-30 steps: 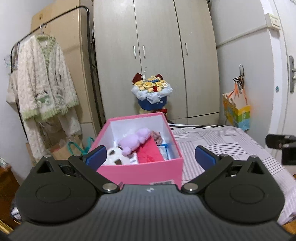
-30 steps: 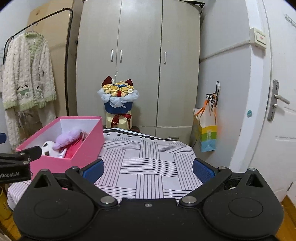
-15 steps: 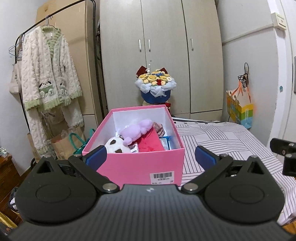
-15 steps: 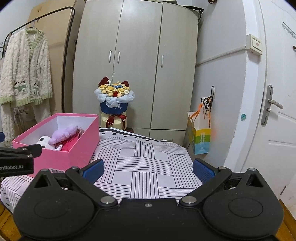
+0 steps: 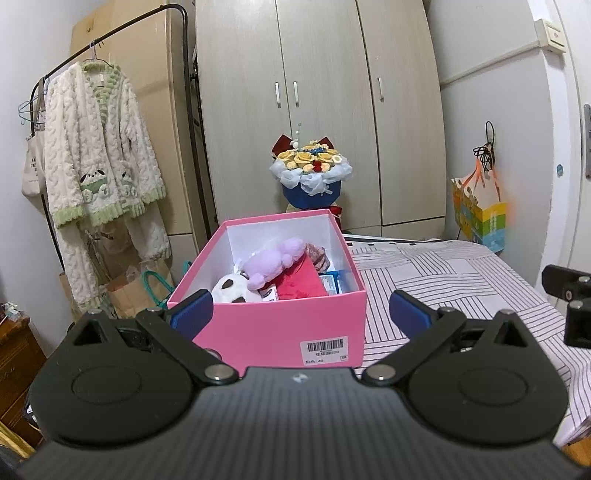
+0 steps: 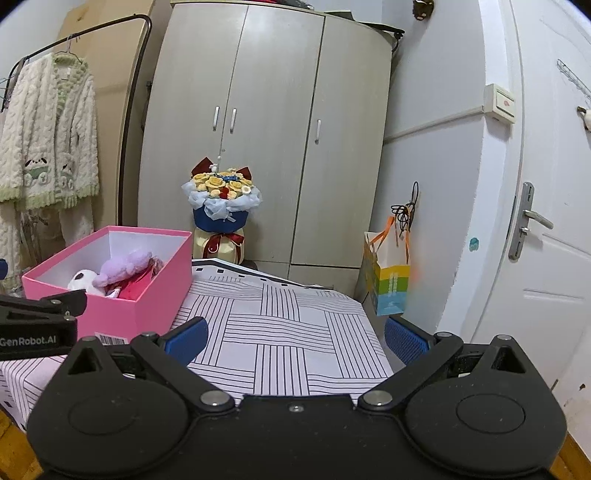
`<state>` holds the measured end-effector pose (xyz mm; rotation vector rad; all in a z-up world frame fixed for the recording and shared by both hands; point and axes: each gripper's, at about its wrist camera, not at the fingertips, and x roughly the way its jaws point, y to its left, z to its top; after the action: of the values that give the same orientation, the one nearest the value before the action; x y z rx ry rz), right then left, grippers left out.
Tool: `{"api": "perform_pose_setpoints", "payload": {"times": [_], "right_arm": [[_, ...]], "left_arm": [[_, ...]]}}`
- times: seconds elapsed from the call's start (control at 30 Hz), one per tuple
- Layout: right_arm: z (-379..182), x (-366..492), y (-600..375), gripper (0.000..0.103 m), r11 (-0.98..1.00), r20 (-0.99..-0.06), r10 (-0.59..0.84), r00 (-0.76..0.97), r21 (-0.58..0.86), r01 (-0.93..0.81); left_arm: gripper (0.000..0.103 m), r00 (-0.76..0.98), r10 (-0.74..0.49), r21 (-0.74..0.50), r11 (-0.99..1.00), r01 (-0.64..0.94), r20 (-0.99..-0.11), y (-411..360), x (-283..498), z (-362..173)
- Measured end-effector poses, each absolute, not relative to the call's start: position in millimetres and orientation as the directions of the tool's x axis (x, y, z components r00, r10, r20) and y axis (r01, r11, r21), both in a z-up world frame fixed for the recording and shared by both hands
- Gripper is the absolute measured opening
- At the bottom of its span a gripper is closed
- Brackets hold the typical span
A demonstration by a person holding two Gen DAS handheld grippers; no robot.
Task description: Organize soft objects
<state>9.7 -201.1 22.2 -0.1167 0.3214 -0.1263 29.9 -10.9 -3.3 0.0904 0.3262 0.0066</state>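
L gripper [image 5: 301, 312] was wide open, empty, its pads either side of the pink box's near end but not touching it. R gripper [image 6: 295, 339] likewise wide open w/ nothing held, hovering over the bare striped cloth.

Biggest thing behind: grey wardrobe [image 5: 317, 110] across the back wall, then white door [image 6: 546, 221] at right. Clothes rail [image 5: 110, 33] at left w/ a cream fluffy cardigan [image 5: 99, 147] hanging. Table [image 6: 288, 325] under a striped cloth filled the middle.

Pink box [image 5: 280, 321] sat at the table's left edge, lid off, barcode label on the near wall. Flower bouquet [image 5: 310, 177] stood beyond the table's far edge, gift bag [image 6: 388, 284] hung by the door. Inside the box: purple plush [image 5: 273, 262] on top, black-and-white plush [image 5: 231, 290] at the near-left corner, red soft item [image 5: 299, 282] beside them.
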Motion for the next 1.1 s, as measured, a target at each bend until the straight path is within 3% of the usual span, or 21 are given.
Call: {"api": "perform_pose_setpoints", "payload": {"times": [1.1], "right_arm": [[13.9,18.3,-212.4,0.103,0.989,-0.344,-0.146,0.927,-0.078,0.126]], "left_arm": [[0.103,0.946,0.036,0.056,0.998,-0.019,-0.321,-3.5,32.0,-7.5]]}}
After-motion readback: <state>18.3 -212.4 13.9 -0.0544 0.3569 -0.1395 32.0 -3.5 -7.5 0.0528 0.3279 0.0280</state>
